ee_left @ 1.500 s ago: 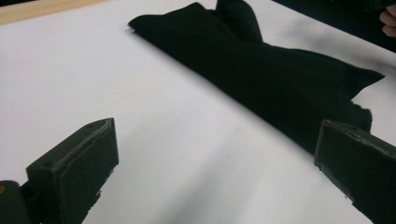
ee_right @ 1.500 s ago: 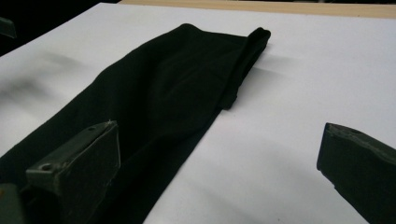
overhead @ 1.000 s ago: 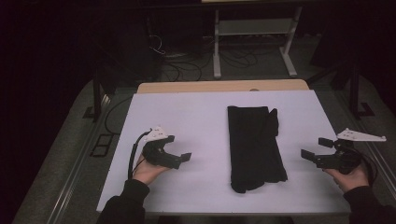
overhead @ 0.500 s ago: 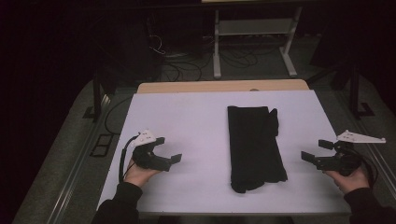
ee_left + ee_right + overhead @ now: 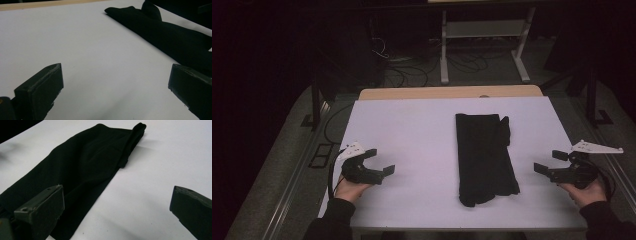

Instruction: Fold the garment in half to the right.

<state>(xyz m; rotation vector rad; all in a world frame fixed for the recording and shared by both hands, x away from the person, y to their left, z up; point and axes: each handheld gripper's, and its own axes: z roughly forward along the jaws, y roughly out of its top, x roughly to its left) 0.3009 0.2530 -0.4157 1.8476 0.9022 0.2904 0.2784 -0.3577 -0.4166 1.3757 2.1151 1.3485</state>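
A folded black garment (image 5: 484,157) lies lengthwise on the white table (image 5: 412,130), right of centre. It also crosses the upper right of the left gripper view, black garment (image 5: 170,35), and the left of the right gripper view, black garment (image 5: 82,167). My left gripper (image 5: 380,162) is held open near the table's front left, well clear of the garment. My right gripper (image 5: 550,162) stands open at the front right, just right of the garment's near end. Nothing sits between either pair of jaws.
A wooden strip (image 5: 452,92) borders the table's far edge. Beyond it, in the dark, stand a white metal frame (image 5: 484,30) and loose cables (image 5: 412,70) on the floor. A rail (image 5: 297,185) runs along the table's left side.
My left gripper has drawn back toward the table's front left corner. The right gripper and the garment have stayed where they were.
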